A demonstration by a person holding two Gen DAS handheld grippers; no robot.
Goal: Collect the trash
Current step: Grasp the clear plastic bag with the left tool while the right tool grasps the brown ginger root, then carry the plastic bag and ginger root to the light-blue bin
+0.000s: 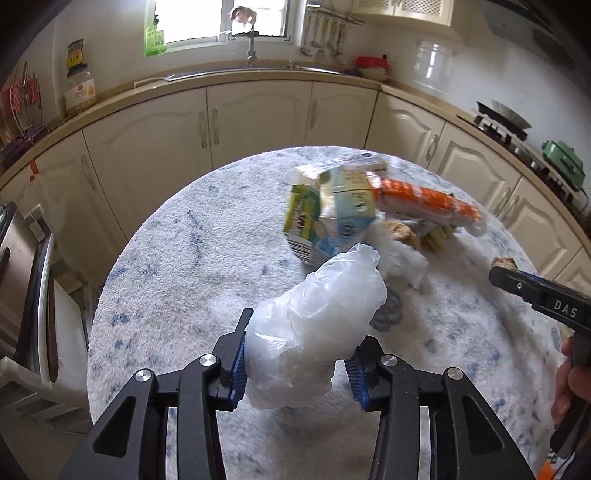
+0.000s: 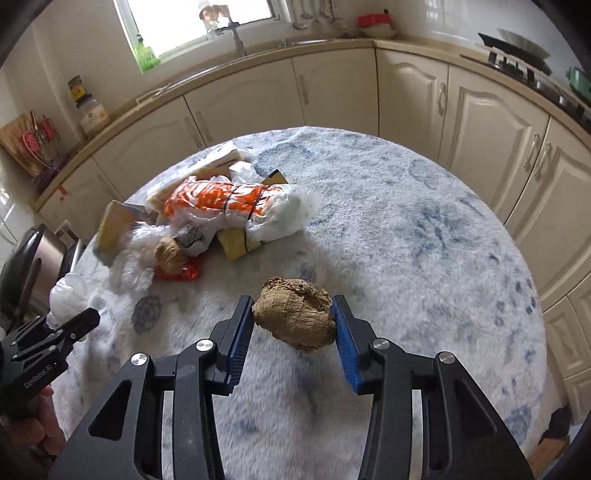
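1. The left claw (image 1: 293, 354) is clamped on a crumpled clear plastic bag (image 1: 314, 317), blue pads (image 1: 239, 363) pressing it from both sides, held above the fuzzy white-and-blue worktop (image 1: 166, 266)
2. The right claw (image 2: 293, 325) is clamped on a brown crumpled paper wad (image 2: 295, 317), also lifted clear of the worktop
3. The remaining trash pile sits toward the far side of the worktop: a tilted milk carton (image 1: 328, 218), blurred, an orange-striped plastic bundle (image 2: 218, 201) lying across flattened packaging, and a second brown wad (image 2: 169, 255) resting on a red wrapper (image 2: 188, 273)
4. In the right wrist view the left claw shows at the left edge, near the pile; the two claws are well apart
5. Cream cabinets (image 2: 332, 88) curve behind the worktop, under a window (image 2: 192, 22)
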